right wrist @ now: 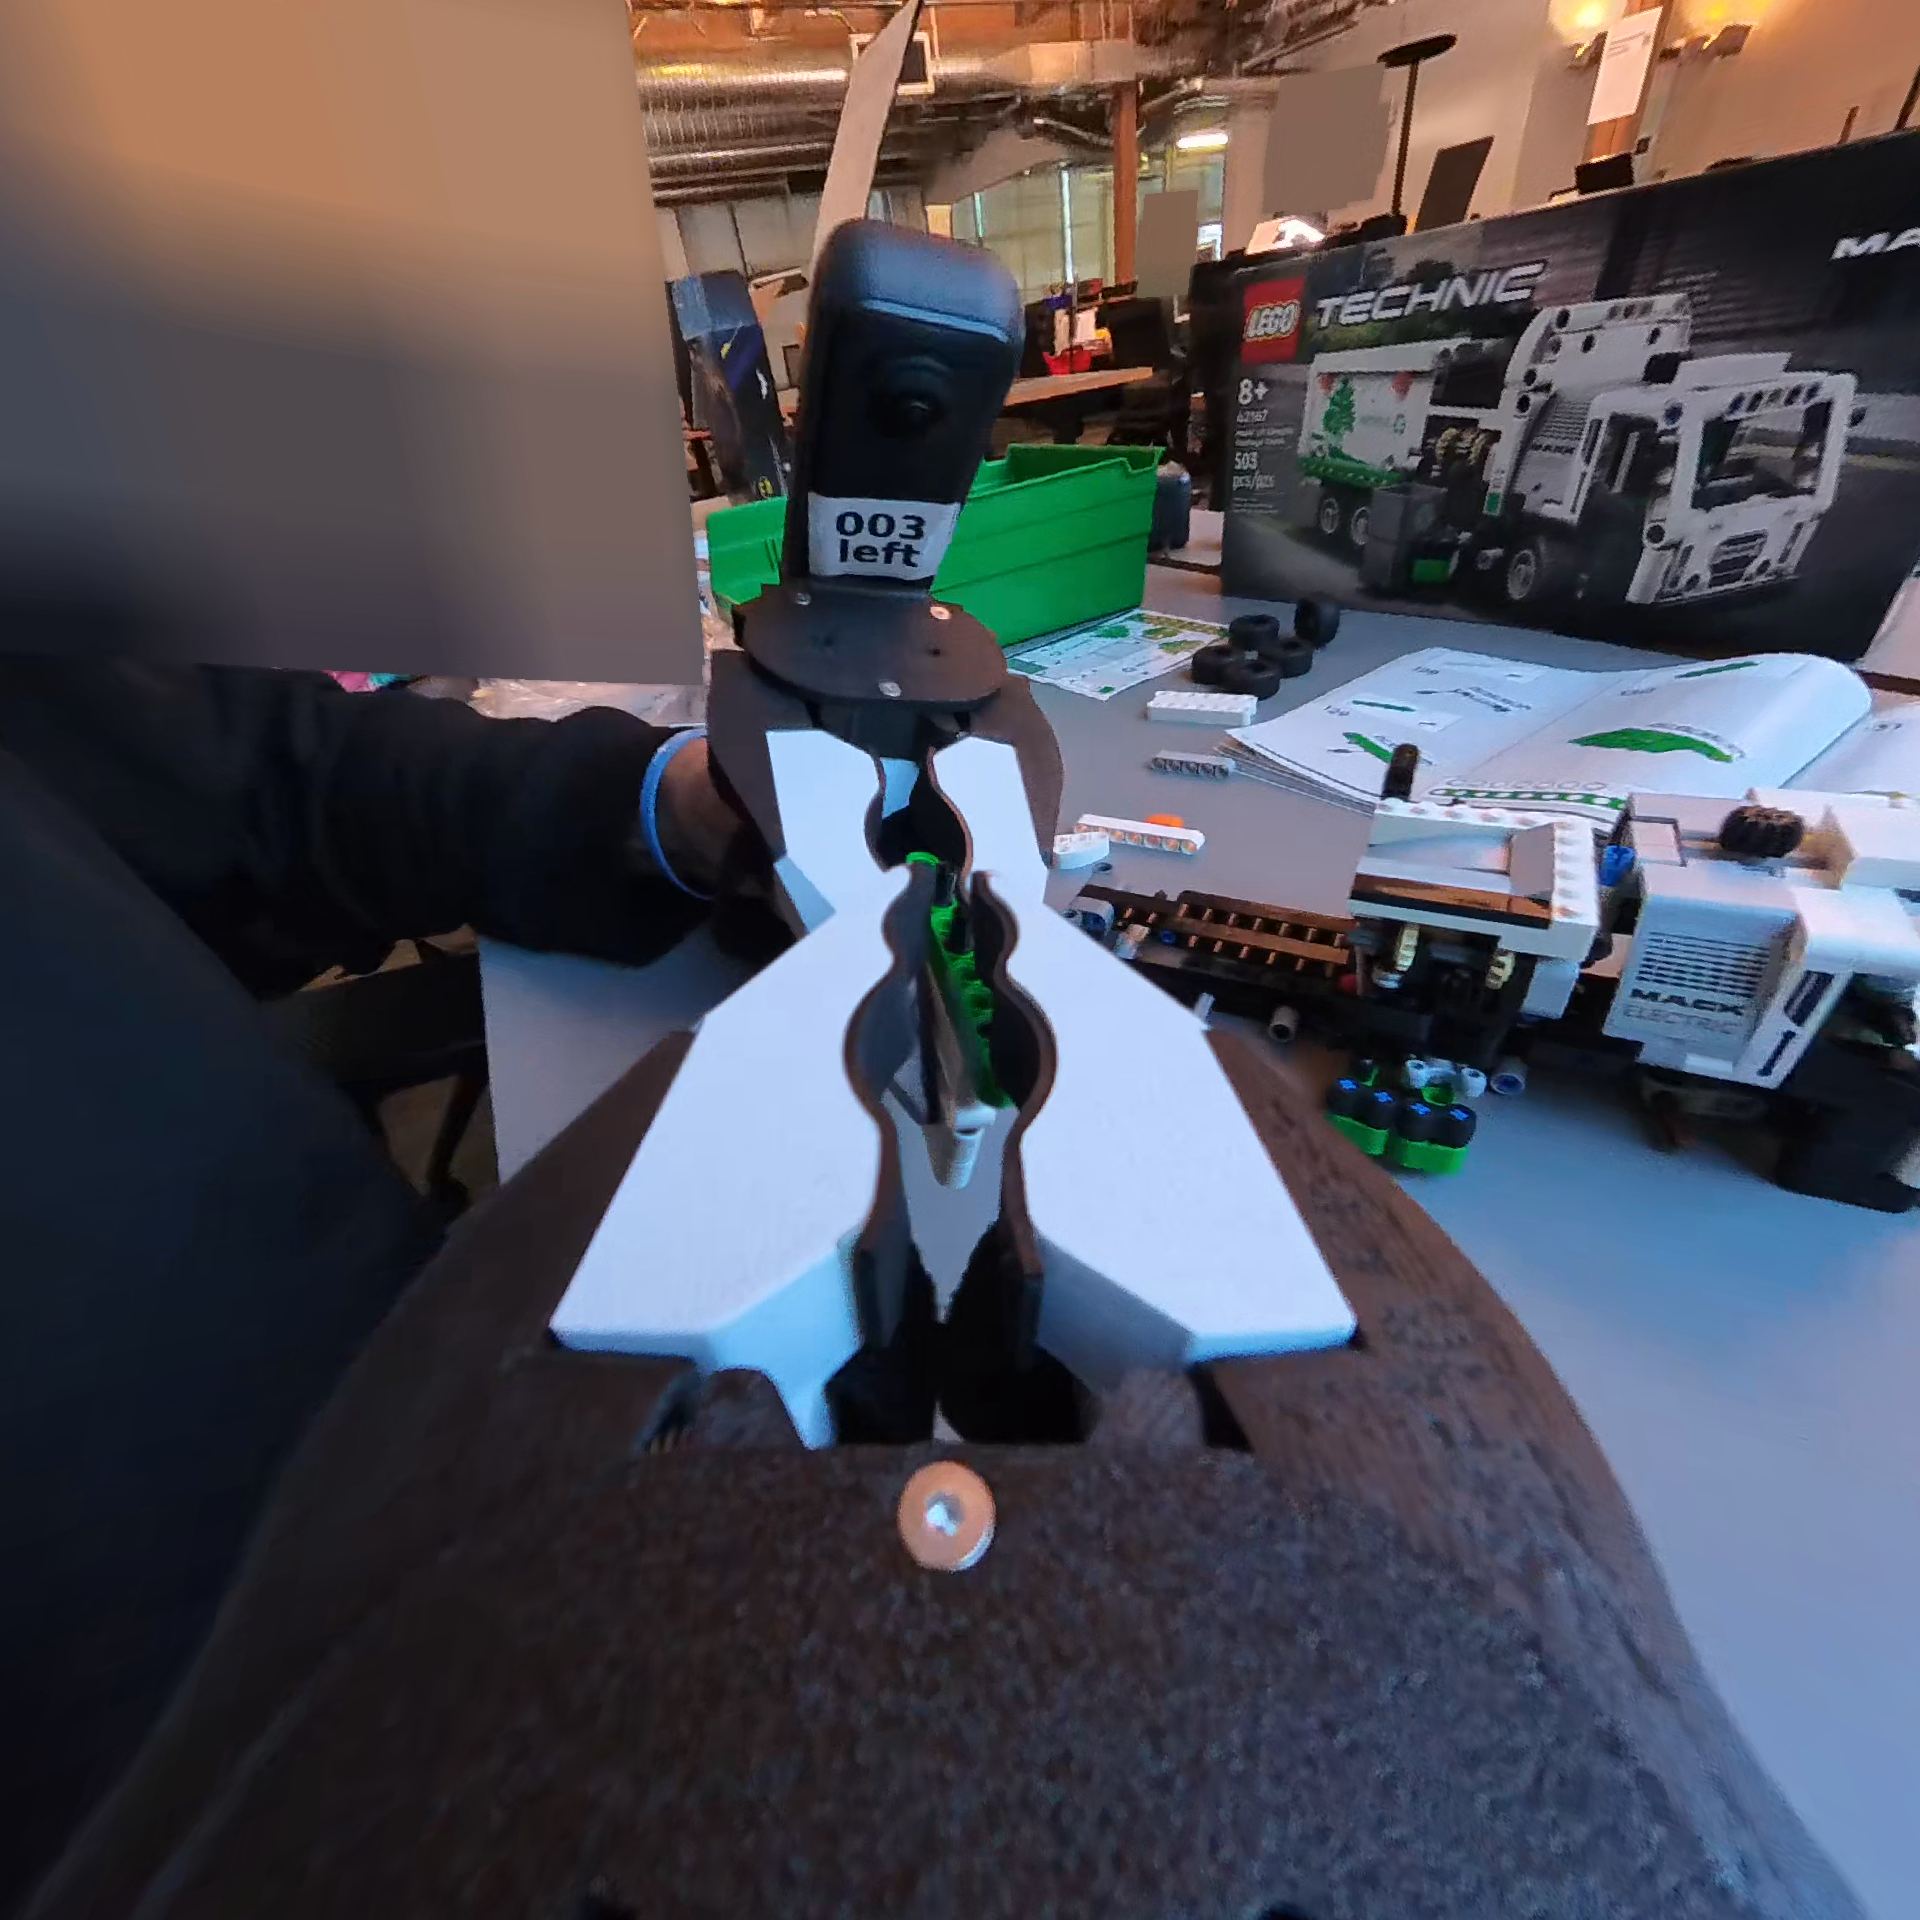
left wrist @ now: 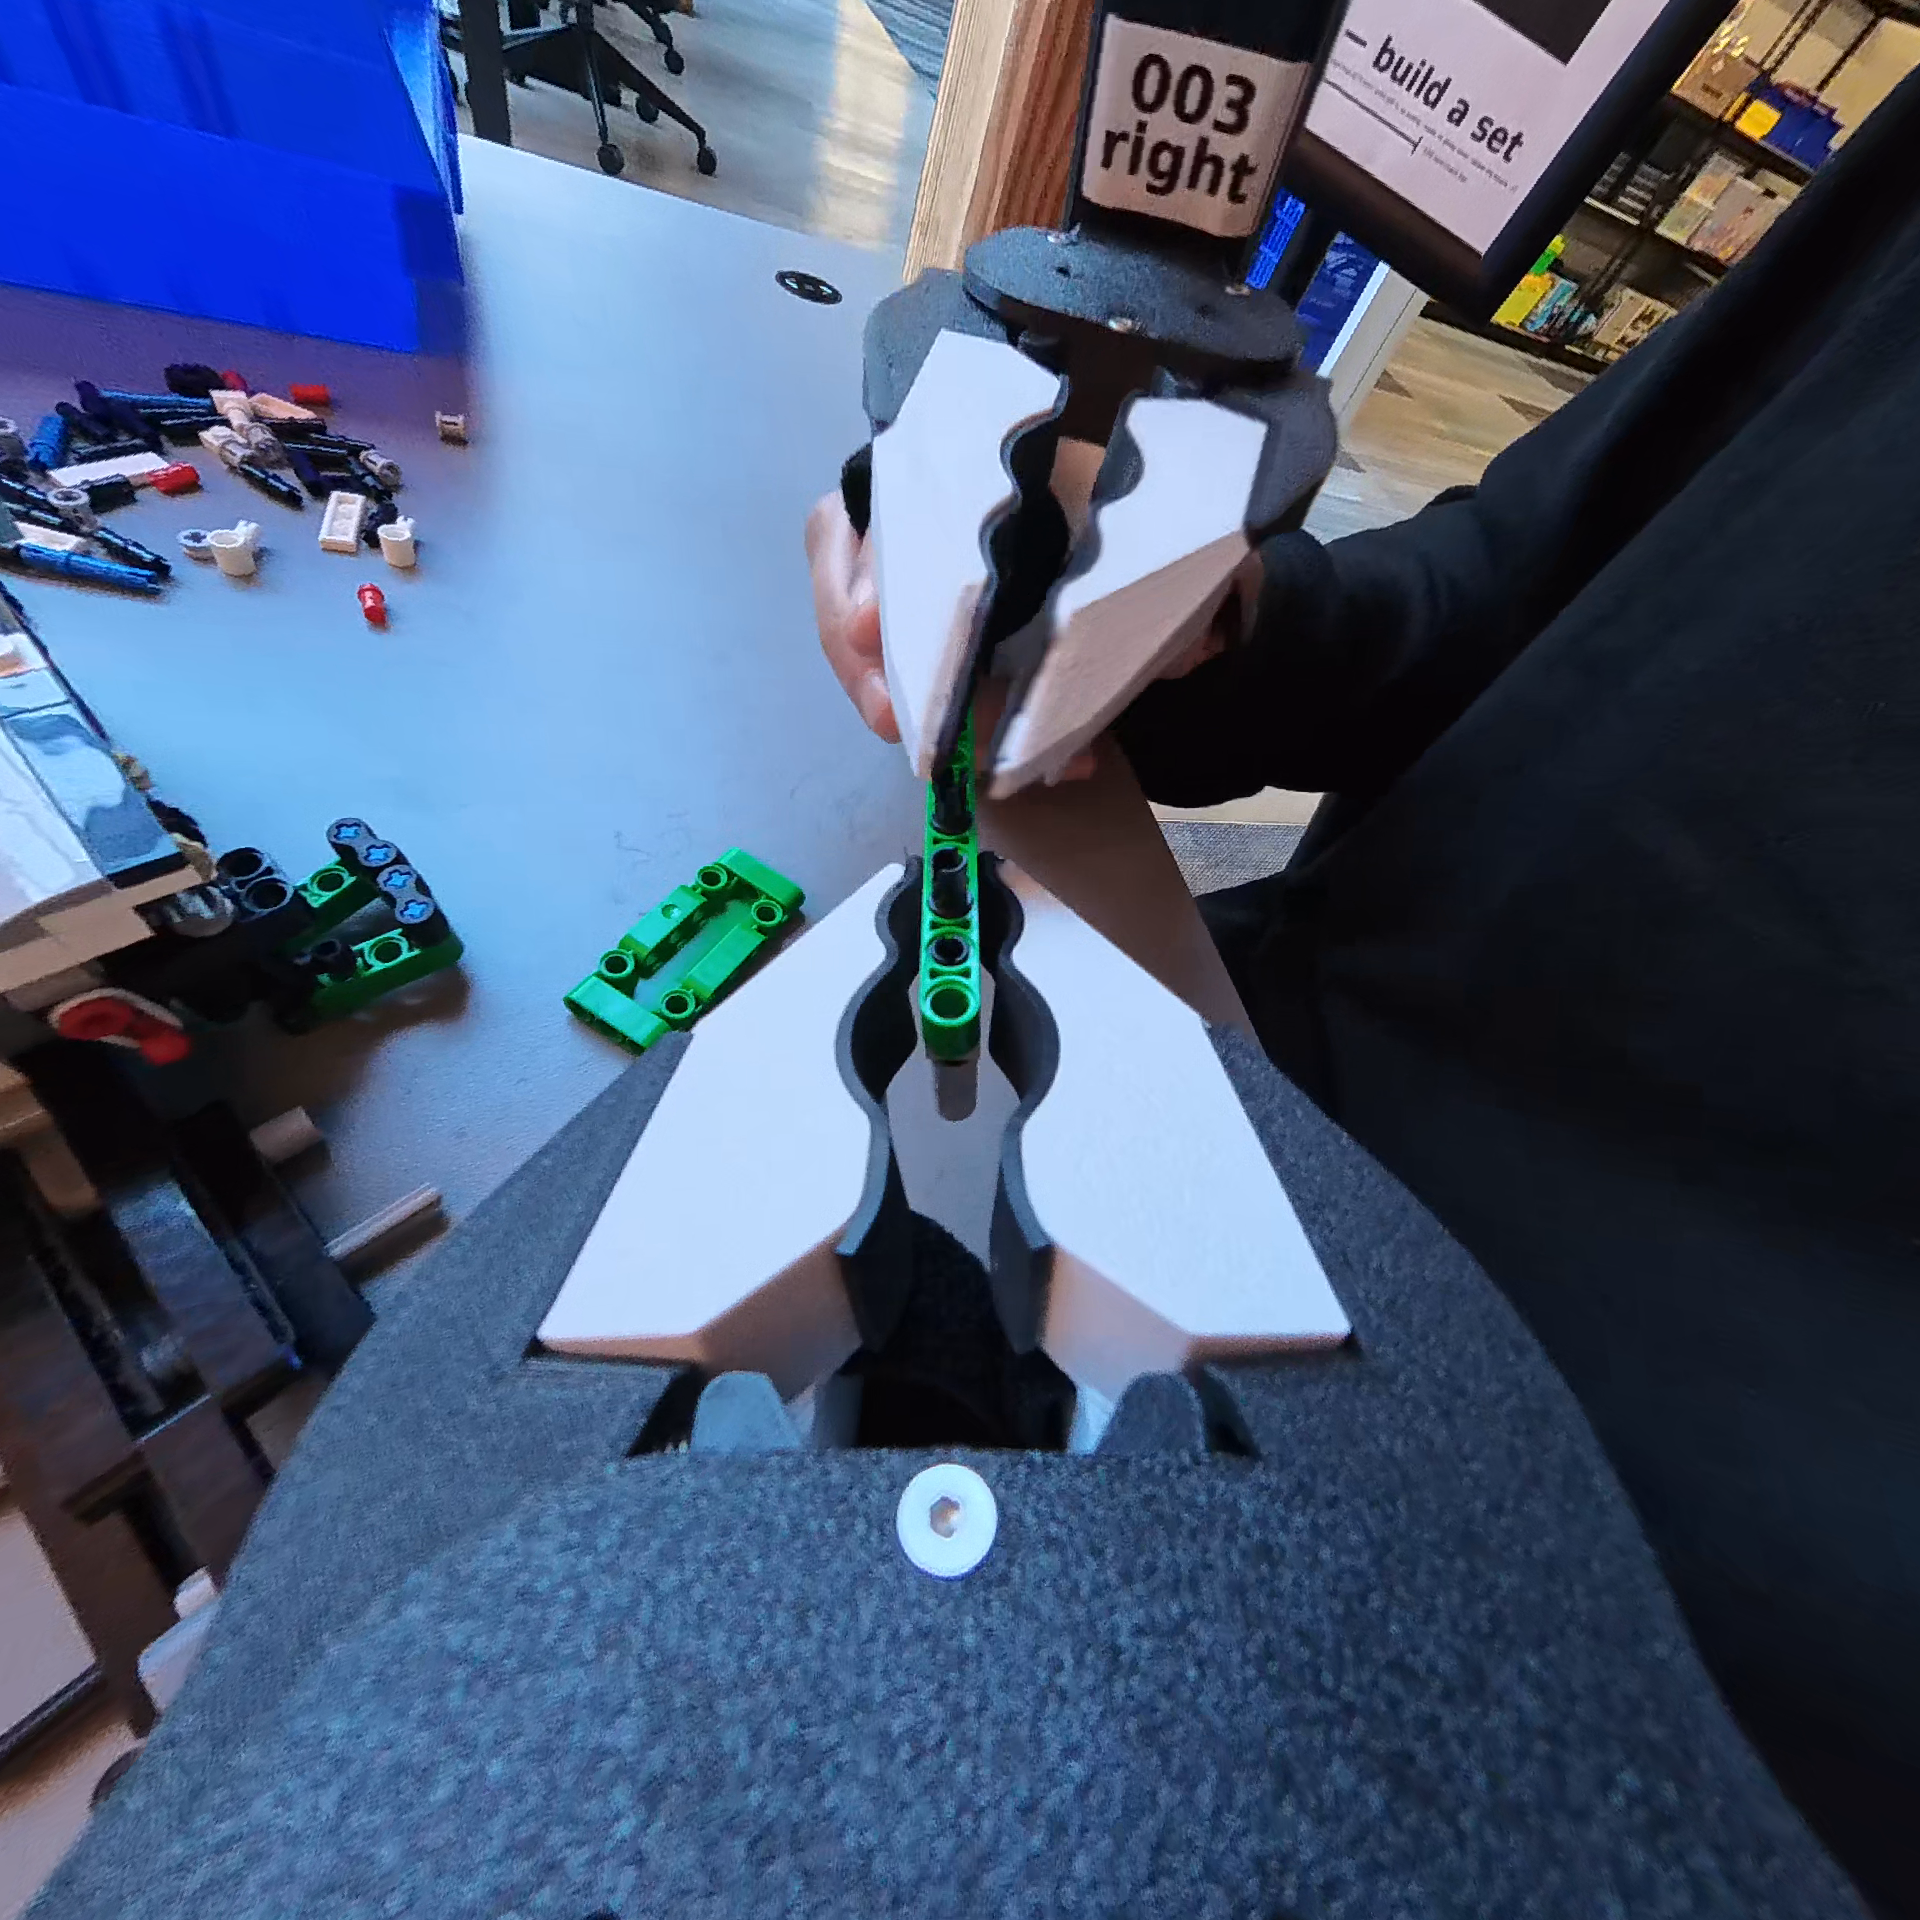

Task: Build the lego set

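Both grippers meet above the bench (left wrist: 644,665), each with fingers closed on one end of the green beam (left wrist: 948,935): left gripper (left wrist: 948,883) on its near end, right gripper (left wrist: 961,774) on its far end

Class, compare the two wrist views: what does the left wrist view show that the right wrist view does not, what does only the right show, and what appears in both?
Only the left wrist view shows the blue bin and the flat green frame piece.

Only the right wrist view shows the set's box, the open instruction booklet, the green bin and the half-built white truck.

Both show the green beam held between the left claw and right claw.
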The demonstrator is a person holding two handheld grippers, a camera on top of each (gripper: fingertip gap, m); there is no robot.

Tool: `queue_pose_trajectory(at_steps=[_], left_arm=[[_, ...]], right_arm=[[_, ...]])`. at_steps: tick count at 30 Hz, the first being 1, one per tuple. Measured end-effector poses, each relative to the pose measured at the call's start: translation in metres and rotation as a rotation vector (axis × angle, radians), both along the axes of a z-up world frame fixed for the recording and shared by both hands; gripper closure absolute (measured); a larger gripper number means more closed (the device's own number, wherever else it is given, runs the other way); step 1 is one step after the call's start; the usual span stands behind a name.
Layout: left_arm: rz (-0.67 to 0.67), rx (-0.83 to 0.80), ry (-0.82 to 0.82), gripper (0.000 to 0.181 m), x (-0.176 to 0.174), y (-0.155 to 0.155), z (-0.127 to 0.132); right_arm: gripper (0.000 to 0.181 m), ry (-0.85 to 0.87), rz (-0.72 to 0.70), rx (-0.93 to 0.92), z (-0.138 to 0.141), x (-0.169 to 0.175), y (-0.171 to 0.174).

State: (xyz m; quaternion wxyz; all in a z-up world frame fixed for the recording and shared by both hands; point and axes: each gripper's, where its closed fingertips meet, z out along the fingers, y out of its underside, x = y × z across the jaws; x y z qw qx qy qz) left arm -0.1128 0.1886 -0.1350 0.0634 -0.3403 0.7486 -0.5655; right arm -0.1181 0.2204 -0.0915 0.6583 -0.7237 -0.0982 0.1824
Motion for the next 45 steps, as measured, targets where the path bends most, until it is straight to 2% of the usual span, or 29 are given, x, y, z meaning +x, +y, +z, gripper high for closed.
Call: queue_pose_trajectory(at_steps=[1, 8, 10, 12, 14, 16, 23, 25, 27, 30, 34, 37, 41, 45], left_arm=[[-0.001, 0.002, -0.001, 0.174, 0.000, 0.000, 0.000], [0.014, 0.046, -0.018, 0.175, 0.001, 0.000, -0.003], [0.022, 0.132, -0.137, 0.175, 0.000, 0.000, -0.001], [0.049, 0.217, -0.250, 0.175, 0.003, 0.004, 0.000], [0.053, 0.213, -0.333, 0.175, 0.003, 0.004, 0.009], [0.047, 0.212, -0.362, 0.175, 0.002, 0.003, 0.011], [0.046, 0.176, -0.370, 0.175, 0.003, 0.001, 0.016], [0.057, 0.206, -0.343, 0.172, 0.006, 0.002, 0.010], [0.072, 0.211, -0.318, 0.165, 0.009, 0.004, 0.008], [0.100, 0.168, -0.292, 0.161, 0.012, 0.009, 0.011], [0.107, 0.123, -0.268, 0.163, 0.011, 0.013, 0.015], [0.128, 0.150, -0.299, 0.165, 0.011, 0.018, 0.015], [0.172, 0.237, -0.319, 0.169, 0.017, 0.024, 0.008], [0.174, 0.303, -0.372, 0.171, 0.017, 0.024, 0.006]], right_arm=[[0.181, -0.008, -0.002, -0.014, -0.002, 0.000, 0.000], [0.181, -0.005, -0.017, -0.058, -0.008, 0.003, 0.003], [0.181, 0.065, 0.054, -0.036, 0.000, -0.001, -0.004], [0.165, 0.120, 0.119, 0.007, 0.014, 0.002, -0.015], [0.154, -0.011, 0.125, -0.058, 0.000, 0.006, -0.022], [0.158, -0.178, 0.070, -0.067, -0.013, 0.013, -0.023], [0.173, -0.254, 0.068, -0.033, -0.018, 0.003, -0.021], [0.174, -0.276, 0.068, -0.078, -0.024, 0.006, -0.021], [0.174, -0.201, 0.088, -0.151, -0.028, 0.007, -0.022], [0.174, -0.058, 0.101, -0.168, -0.025, 0.011, -0.020], [0.175, -0.025, 0.104, -0.162, -0.022, 0.014, -0.020], [0.175, -0.144, 0.070, -0.145, -0.023, 0.019, -0.024], [0.175, -0.470, -0.022, -0.158, -0.028, 0.030, -0.030], [0.174, -0.608, -0.041, -0.151, -0.030, 0.031, -0.031]])
